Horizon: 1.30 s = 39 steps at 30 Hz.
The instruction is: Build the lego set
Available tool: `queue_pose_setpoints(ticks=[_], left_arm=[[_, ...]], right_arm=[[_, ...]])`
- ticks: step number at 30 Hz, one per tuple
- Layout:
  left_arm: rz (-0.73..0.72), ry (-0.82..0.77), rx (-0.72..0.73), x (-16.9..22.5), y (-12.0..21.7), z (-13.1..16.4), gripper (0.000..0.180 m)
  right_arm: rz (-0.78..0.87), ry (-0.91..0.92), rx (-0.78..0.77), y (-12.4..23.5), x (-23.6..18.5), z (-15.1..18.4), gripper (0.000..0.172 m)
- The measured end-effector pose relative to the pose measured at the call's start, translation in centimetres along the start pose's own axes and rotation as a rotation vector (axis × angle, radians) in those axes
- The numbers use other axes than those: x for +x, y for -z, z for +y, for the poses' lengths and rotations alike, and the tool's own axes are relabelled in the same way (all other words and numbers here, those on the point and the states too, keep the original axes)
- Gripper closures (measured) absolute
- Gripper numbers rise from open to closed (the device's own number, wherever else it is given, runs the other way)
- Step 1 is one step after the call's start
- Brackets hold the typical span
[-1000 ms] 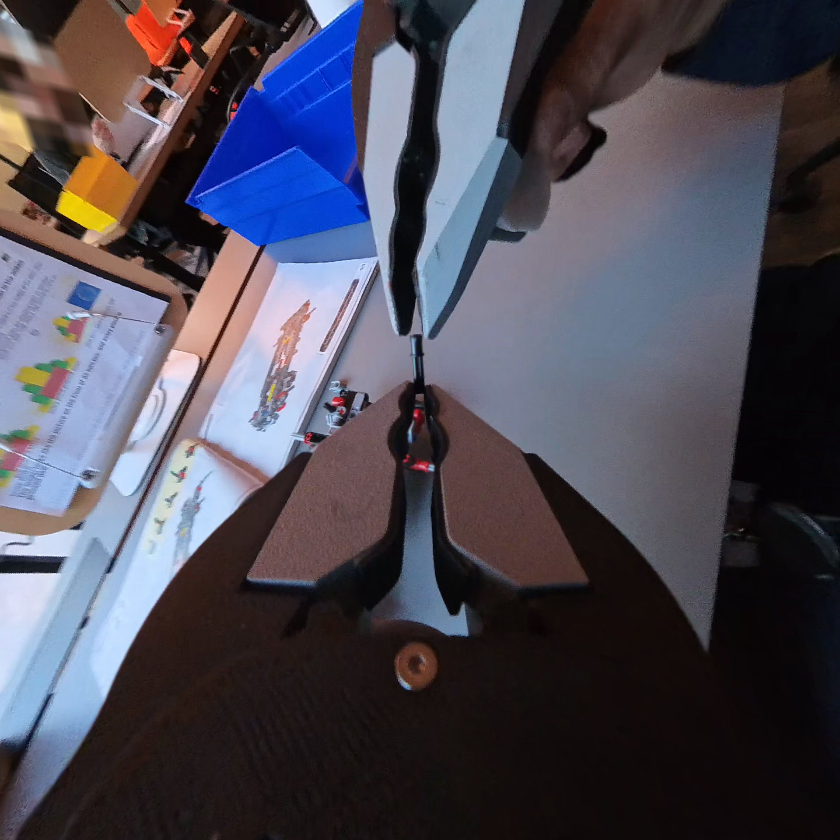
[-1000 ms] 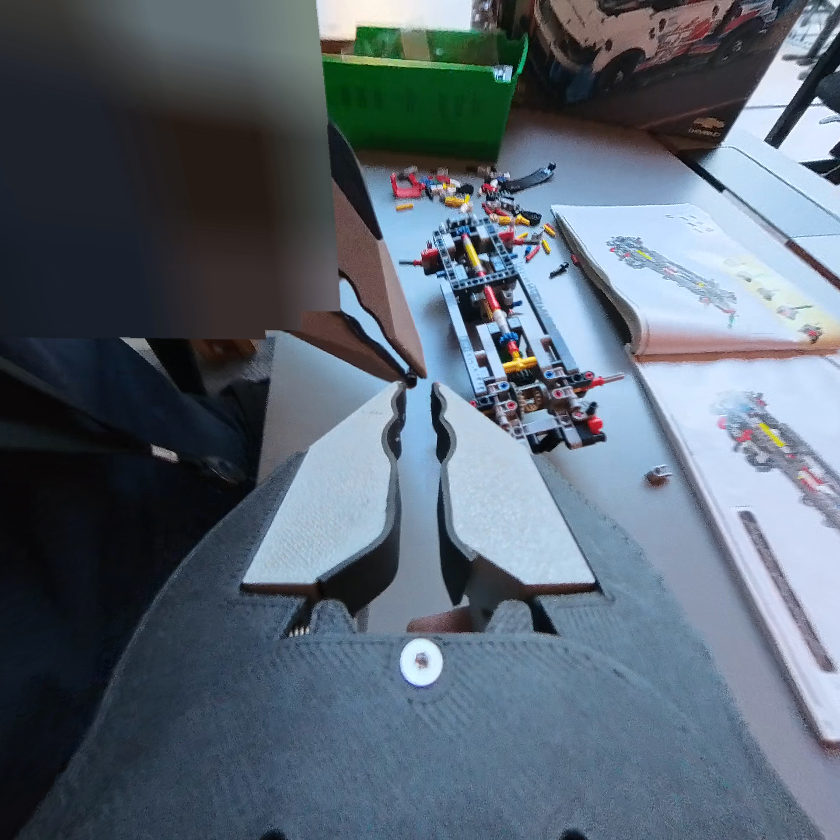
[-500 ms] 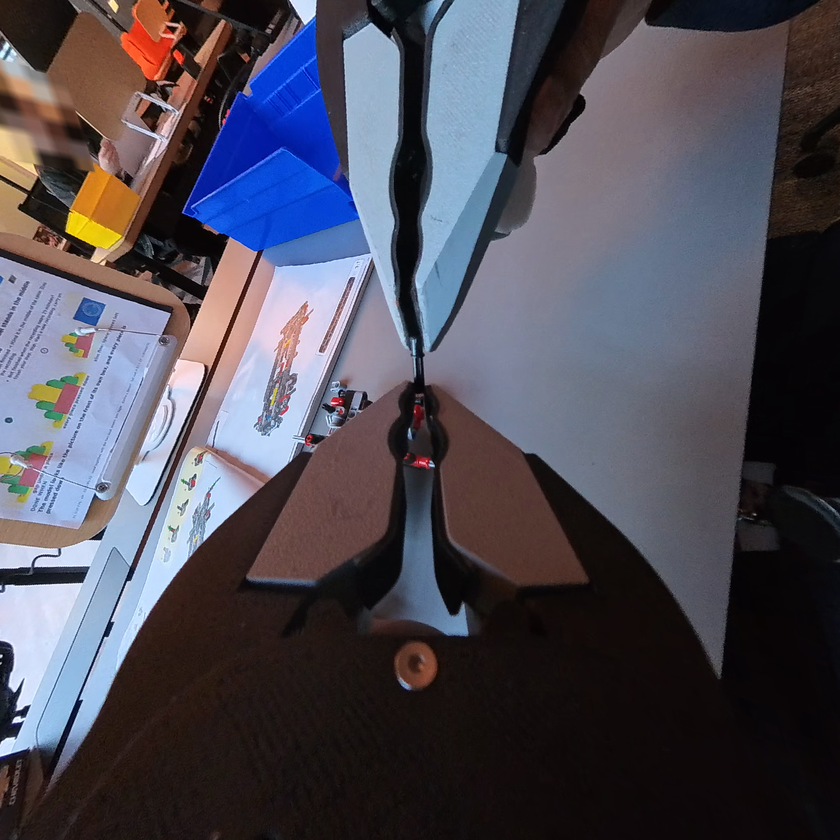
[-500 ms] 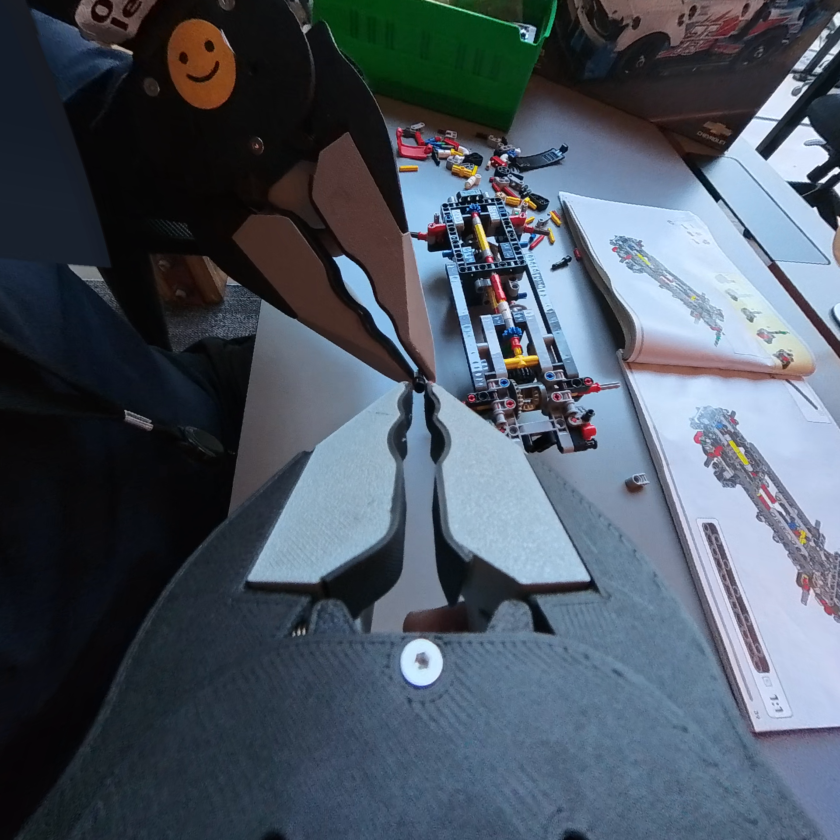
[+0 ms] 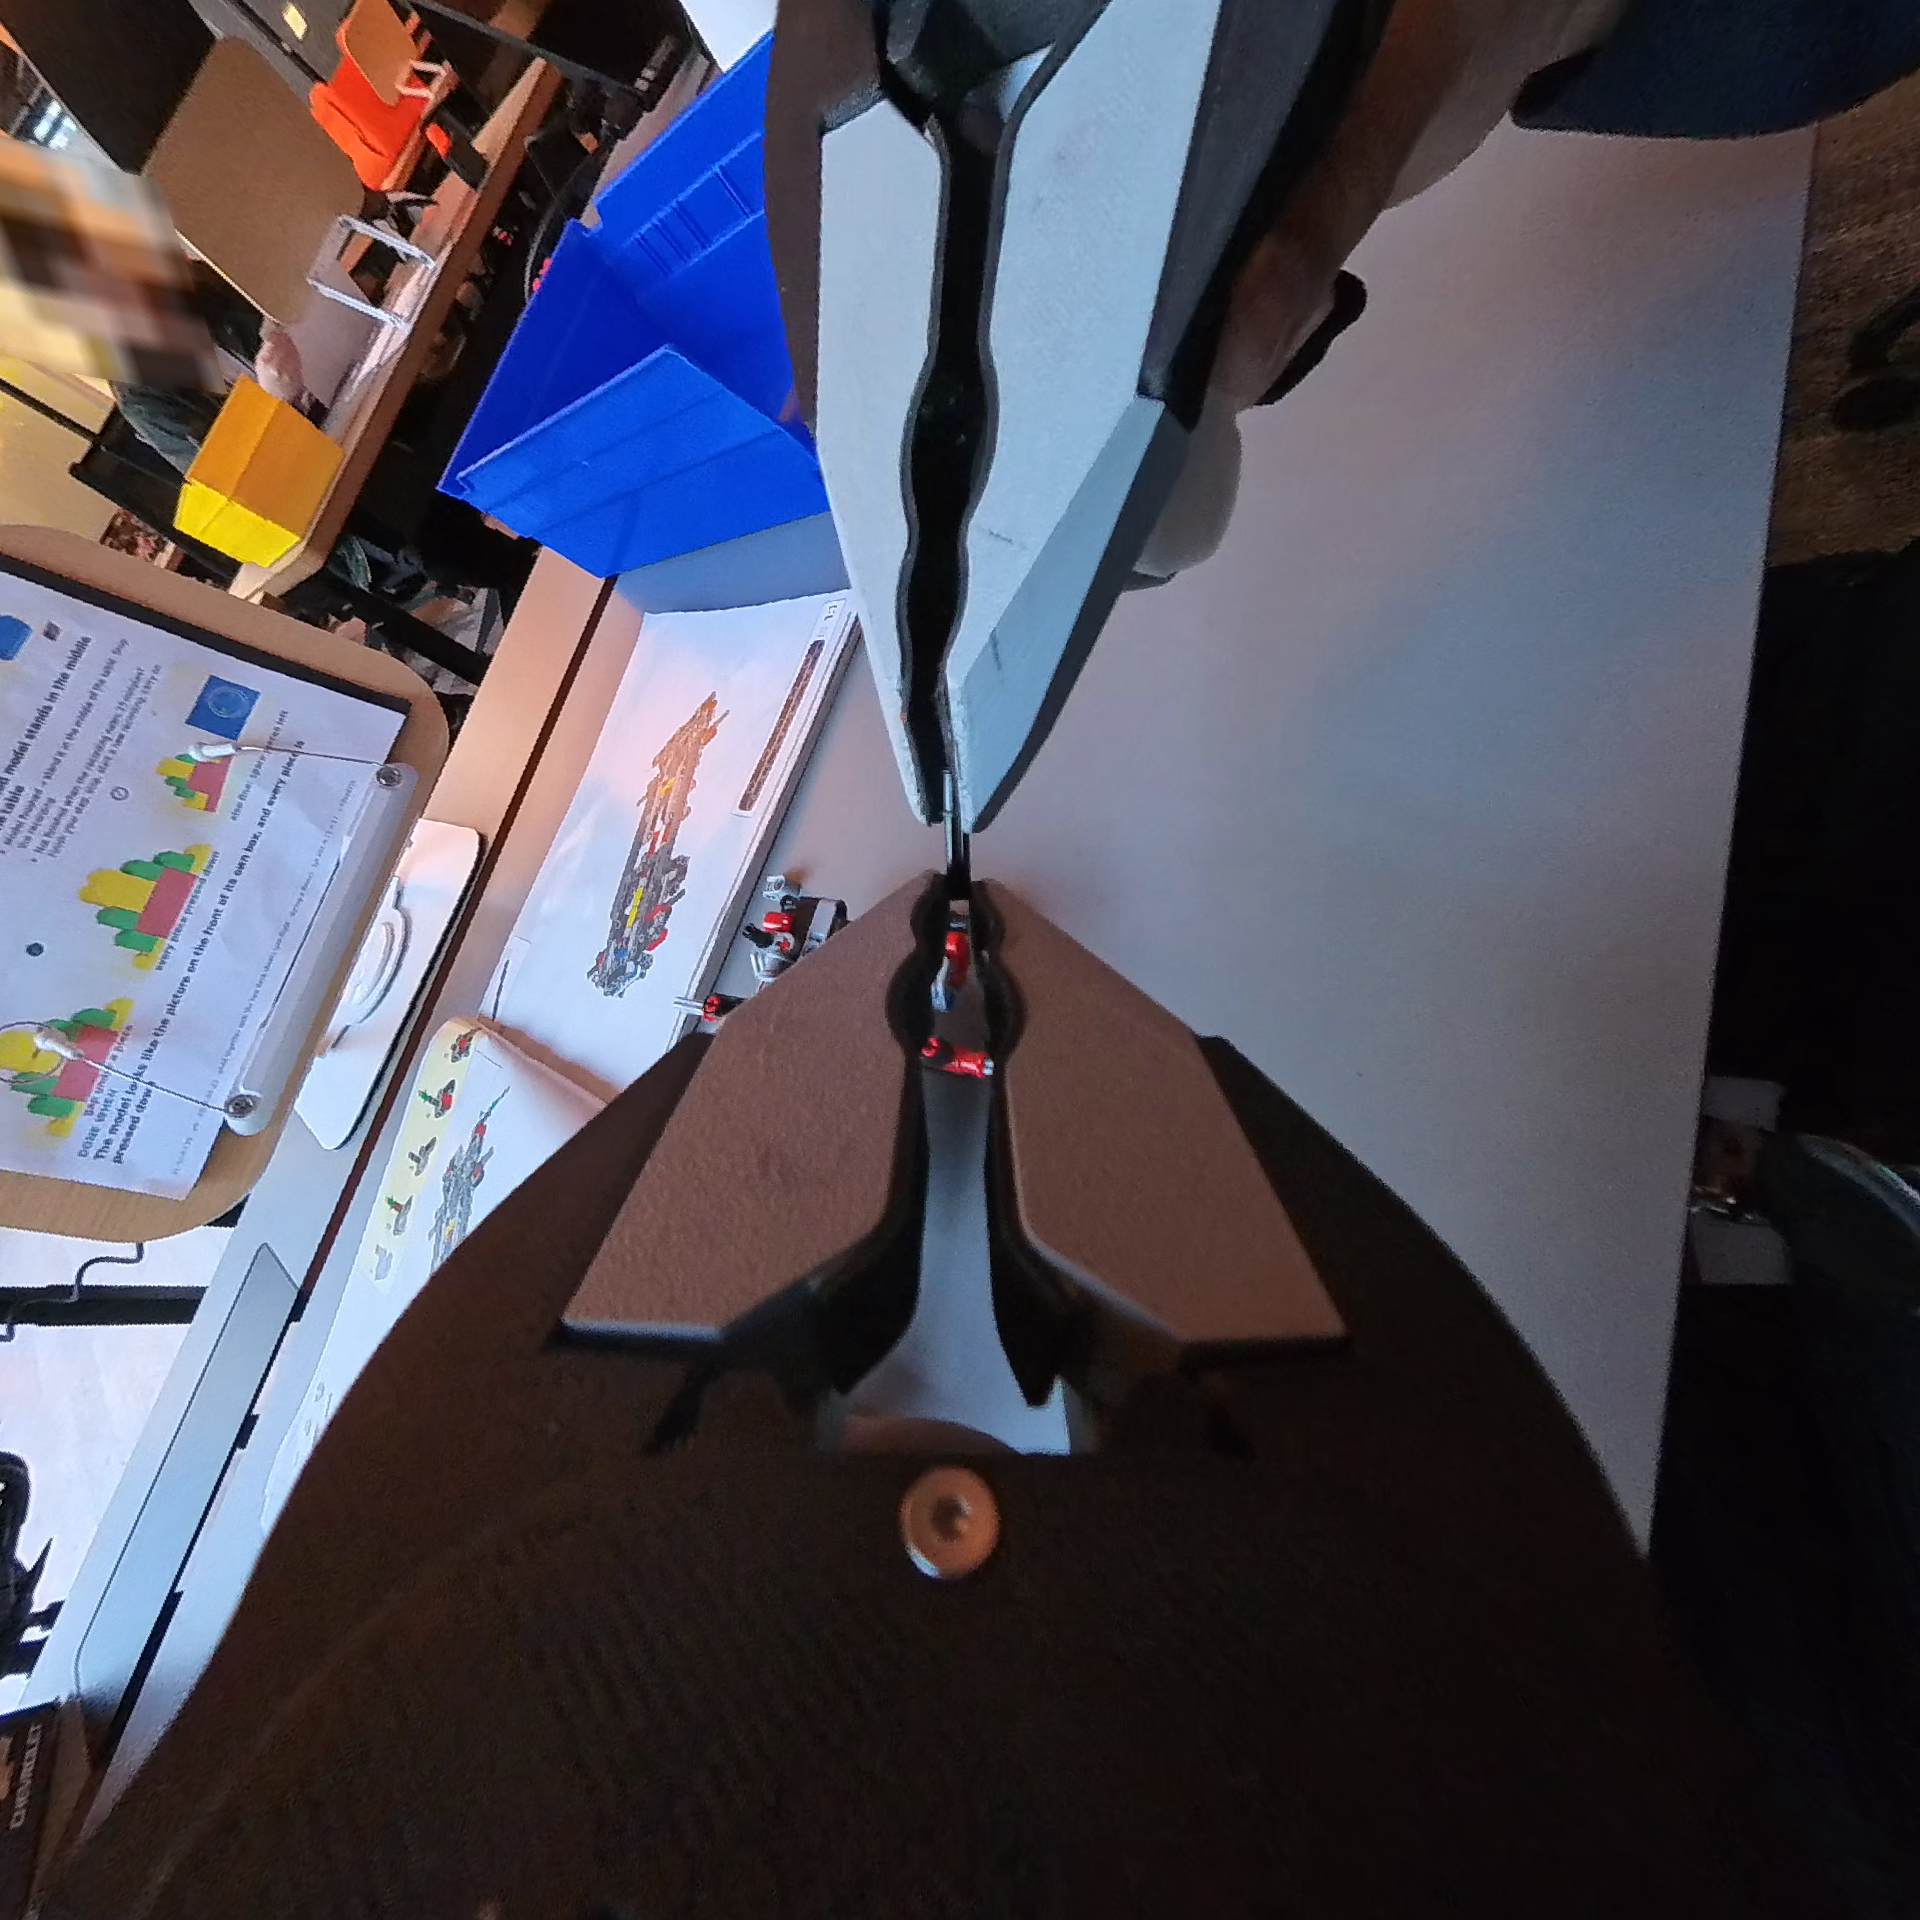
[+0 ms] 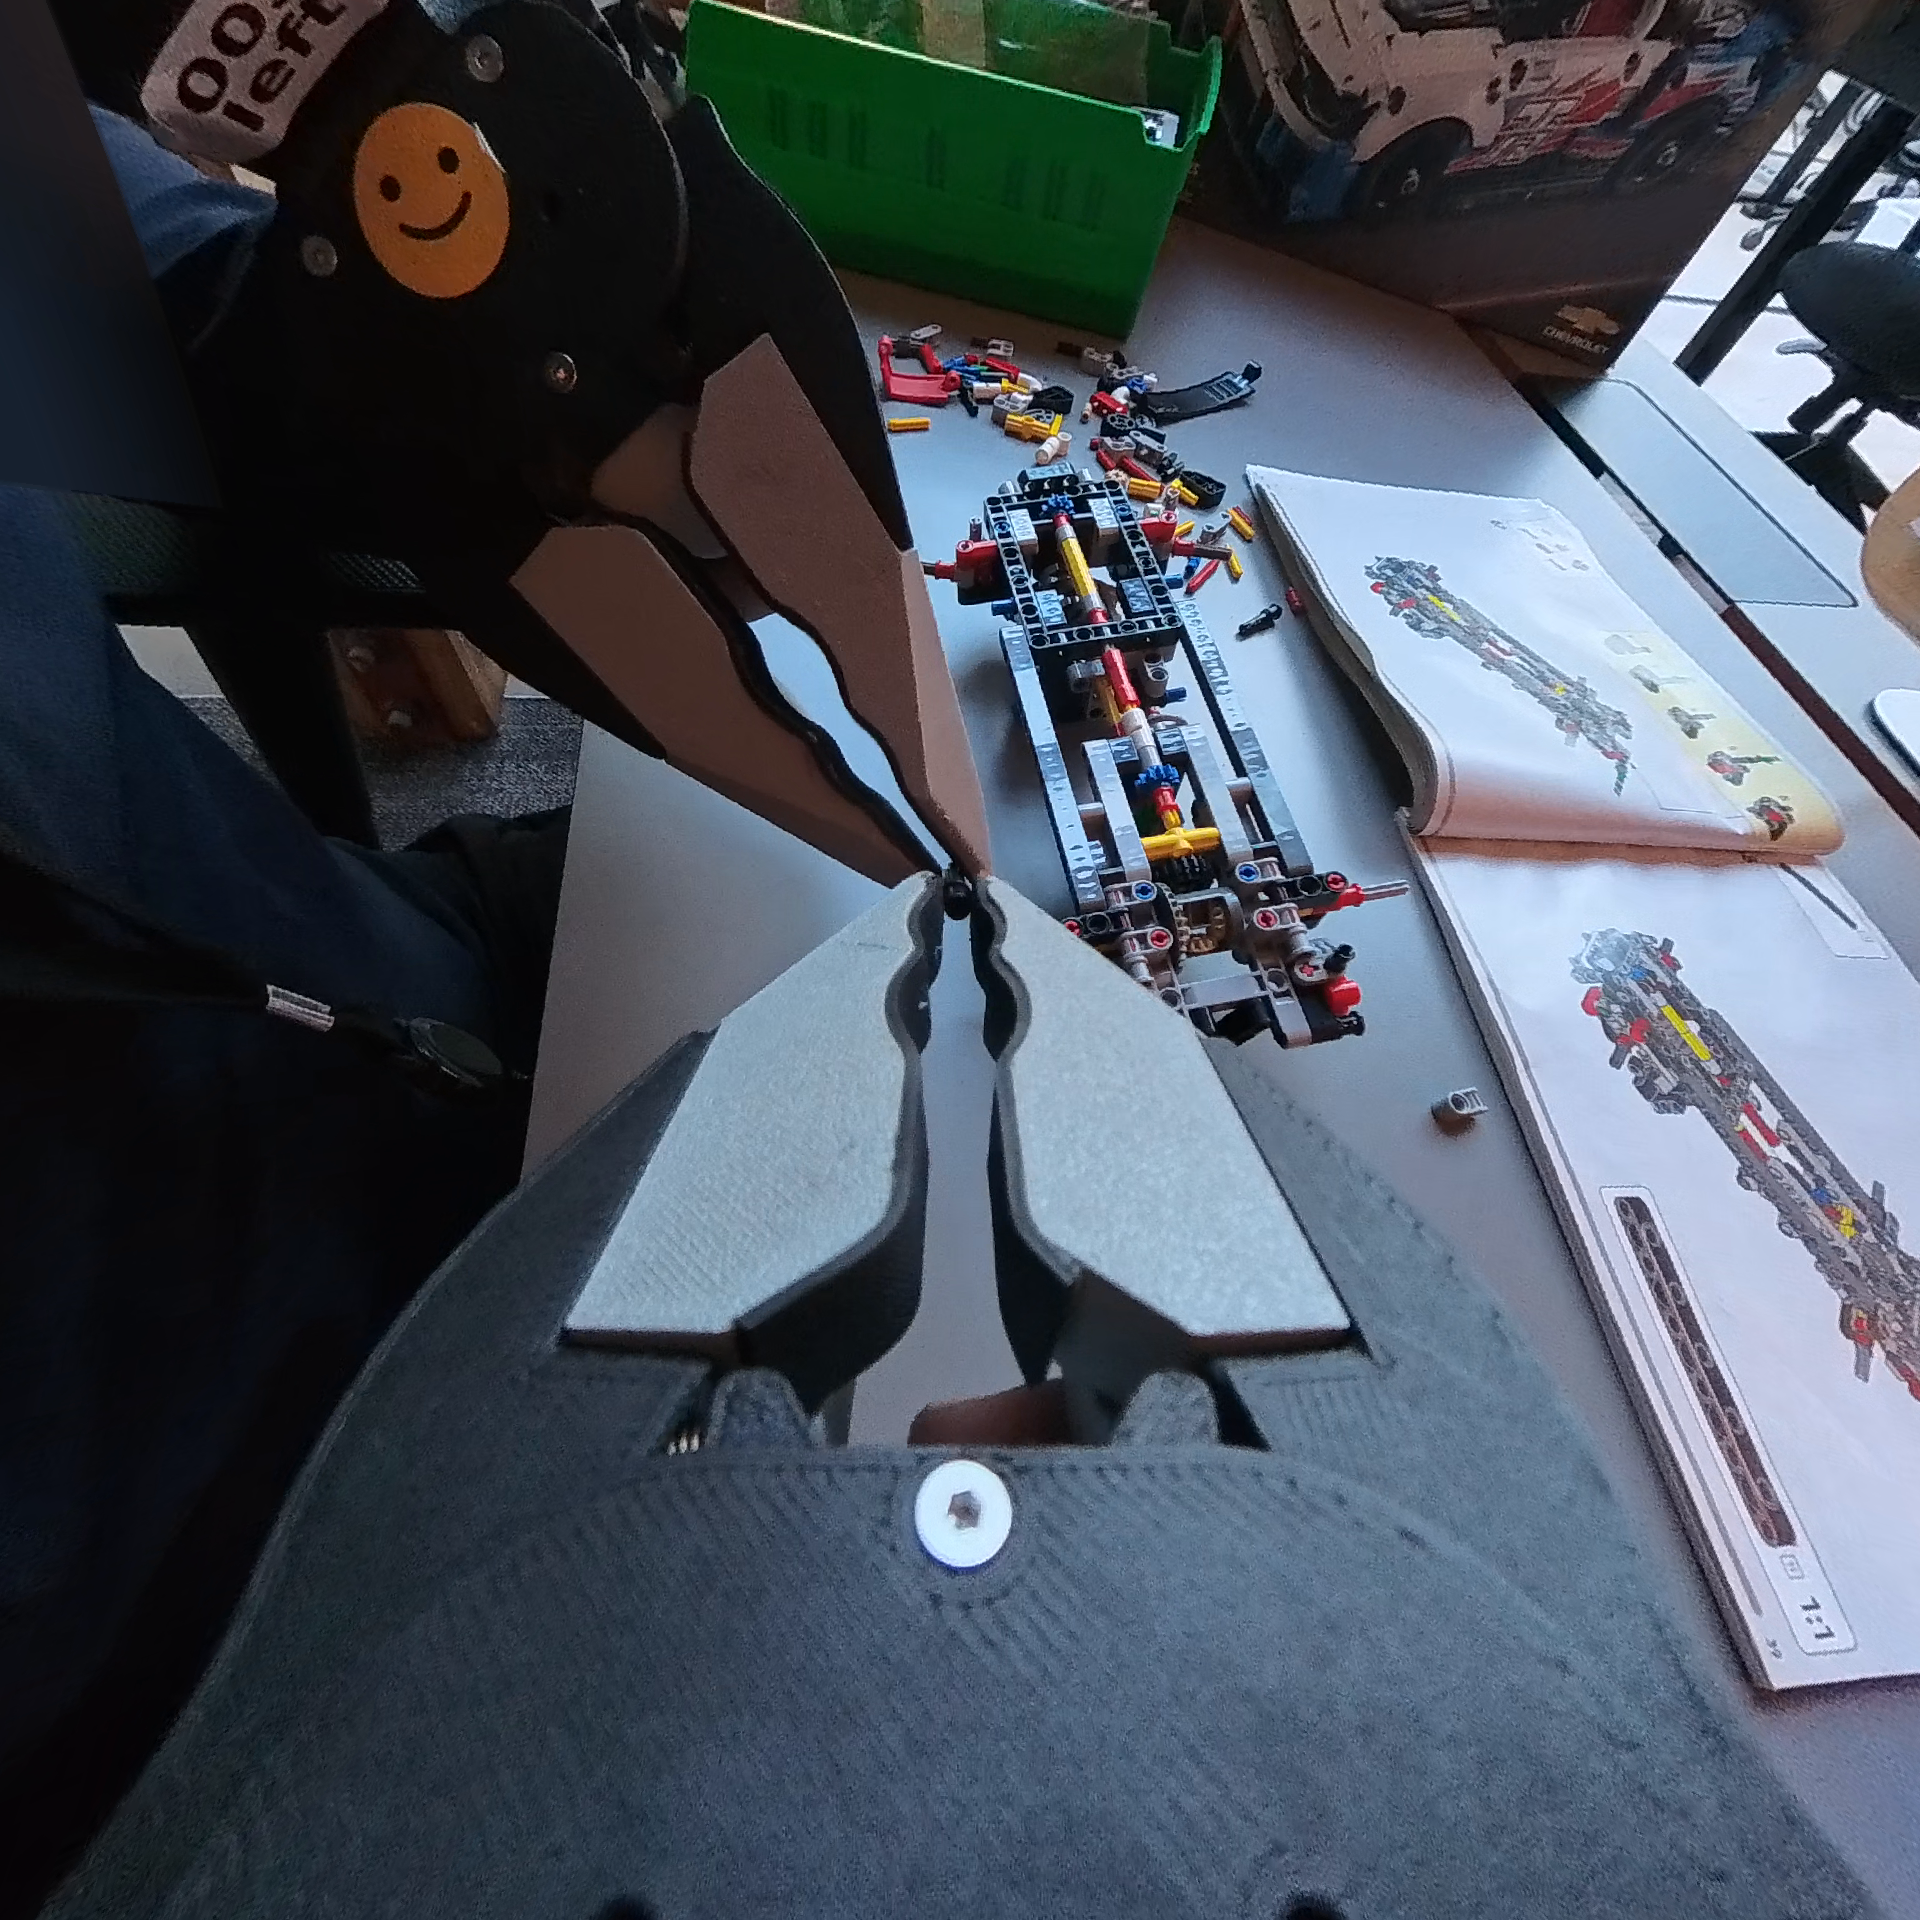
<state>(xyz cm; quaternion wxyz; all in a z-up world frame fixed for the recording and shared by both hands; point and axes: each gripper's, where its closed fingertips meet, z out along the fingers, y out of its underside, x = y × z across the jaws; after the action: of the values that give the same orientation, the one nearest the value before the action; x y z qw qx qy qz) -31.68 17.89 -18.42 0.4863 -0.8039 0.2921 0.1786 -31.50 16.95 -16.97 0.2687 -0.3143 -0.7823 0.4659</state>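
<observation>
Grey tabletop (image 6: 707, 883) stretches before us, with the part-built brick chassis (image 6: 1143, 727) lying right of our tips, loose pieces (image 6: 1091, 405) and a green bin (image 6: 966, 177) beyond it, and open instruction booklets (image 6: 1662, 1039) along the right. We hold one small black pin (image 5: 954, 842) between both tools above the table's near-left corner: our left gripper (image 5: 956, 894) and right gripper (image 6: 958, 896) each clench an end, tip to tip. Bare table lies left, its edge close.

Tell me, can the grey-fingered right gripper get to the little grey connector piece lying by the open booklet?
Probably not straight away: the table path looks free, but the right gripper is shut on a small black pin, far from the grey connector piece.
</observation>
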Motion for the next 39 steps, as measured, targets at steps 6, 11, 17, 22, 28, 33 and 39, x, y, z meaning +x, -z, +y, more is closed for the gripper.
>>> queue_pose_setpoints(ticks=[6, 11, 17, 22, 28, 33, 39], left_arm=[[-0.035, 0.033, -0.021, -0.9, 0.3, 0.9, 0.170], [0.006, 0.094, -0.173, -3.1, 1.2, 5.2, 0.143], [0.054, -0.074, -0.338, -4.0, -0.1, 9.4, 0.146], [0.137, -0.033, -0.330, -3.8, -0.4, 9.8, 0.150], [0.200, 0.023, -0.344, -4.6, -0.4, 10.5, 0.116], [0.242, 0.080, -0.348, -5.9, -1.0, 10.8, 0.090], [0.356, 0.026, -0.443, -5.0, -2.2, 11.9, 0.086]], right_arm=[[0.039, 0.021, -0.015, 0.3, 0.8, 0.4, 0.169], [0.077, 0.031, -0.062, 0.7, 2.3, 1.7, 0.169], [0.064, 0.027, -0.084, -0.4, 3.5, 2.7, 0.170], [0.054, -0.007, -0.081, -1.0, 4.5, 3.7, 0.170], [0.026, -0.063, -0.027, -0.9, 5.0, 4.0, 0.170], [0.015, -0.086, -0.013, -0.7, 5.3, 4.4, 0.170], [-0.008, -0.083, -0.012, -0.7, 5.6, 4.2, 0.170]])
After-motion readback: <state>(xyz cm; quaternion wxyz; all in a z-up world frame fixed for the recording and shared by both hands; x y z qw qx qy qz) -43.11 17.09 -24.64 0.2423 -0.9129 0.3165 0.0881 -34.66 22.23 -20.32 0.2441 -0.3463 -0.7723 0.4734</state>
